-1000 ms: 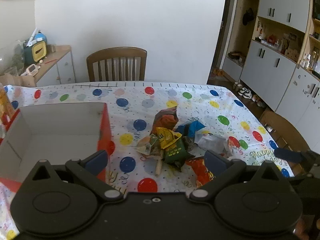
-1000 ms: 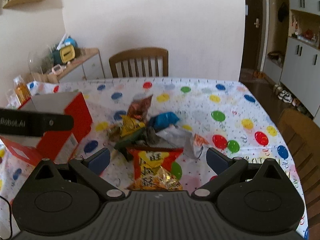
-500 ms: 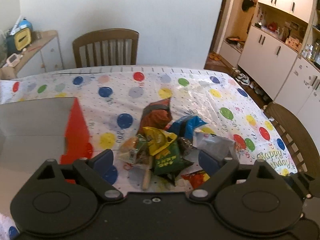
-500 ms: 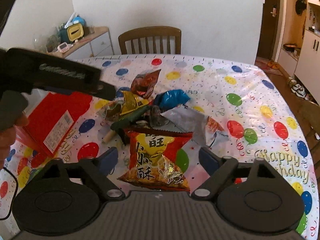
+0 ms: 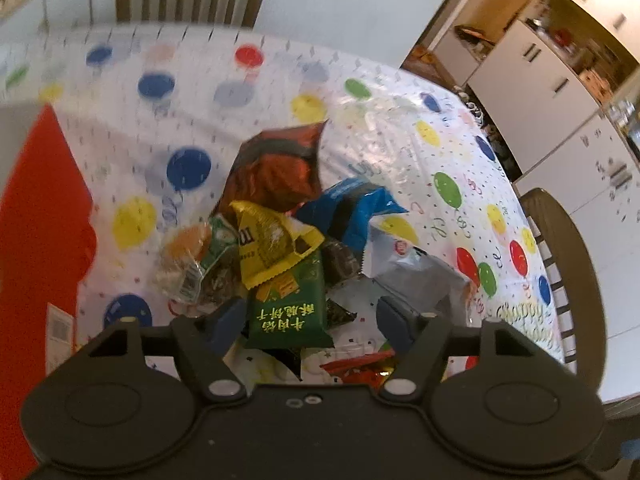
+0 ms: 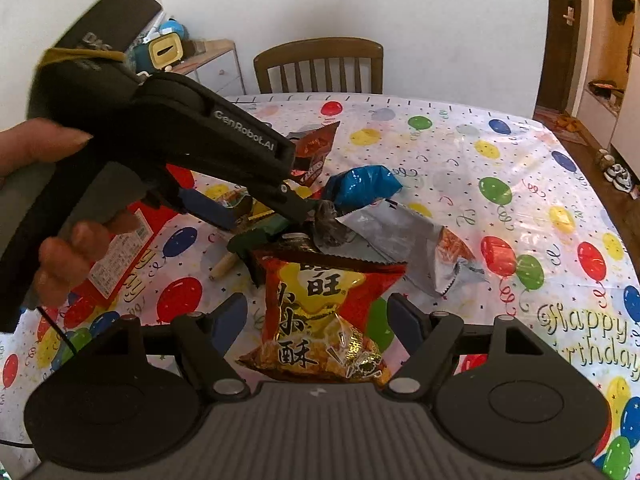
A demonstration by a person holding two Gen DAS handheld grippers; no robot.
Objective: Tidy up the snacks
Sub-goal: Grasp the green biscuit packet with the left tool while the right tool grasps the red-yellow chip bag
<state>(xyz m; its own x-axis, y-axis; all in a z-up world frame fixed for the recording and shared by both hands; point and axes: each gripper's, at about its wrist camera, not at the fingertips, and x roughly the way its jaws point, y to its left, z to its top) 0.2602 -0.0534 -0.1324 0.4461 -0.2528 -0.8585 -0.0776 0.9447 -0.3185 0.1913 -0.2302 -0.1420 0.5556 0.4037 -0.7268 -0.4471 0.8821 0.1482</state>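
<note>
A pile of snack packets lies on the balloon-print tablecloth (image 5: pixel 280 92). In the left wrist view my left gripper (image 5: pixel 310 320) is open, its jaws on either side of a dark green packet (image 5: pixel 290 312), with a yellow packet (image 5: pixel 268 240), a brown-red bag (image 5: pixel 276 168), a blue bag (image 5: pixel 352 208) and a silver bag (image 5: pixel 408 268) beyond. In the right wrist view my right gripper (image 6: pixel 320 320) is open around a red-and-yellow snack bag (image 6: pixel 320 312). The left gripper (image 6: pixel 264 208) reaches into the pile there.
A red cardboard box (image 5: pixel 40 232) stands at the left, also seen in the right wrist view (image 6: pixel 116 252). A wooden chair (image 6: pixel 320 64) stands at the table's far side, another chair (image 5: pixel 560 264) at the right. White cabinets (image 5: pixel 560 92) line the right wall.
Both grippers have moved down and forward to the pile. The left gripper now straddles the green packet; the right one straddles the red-and-yellow bag.
</note>
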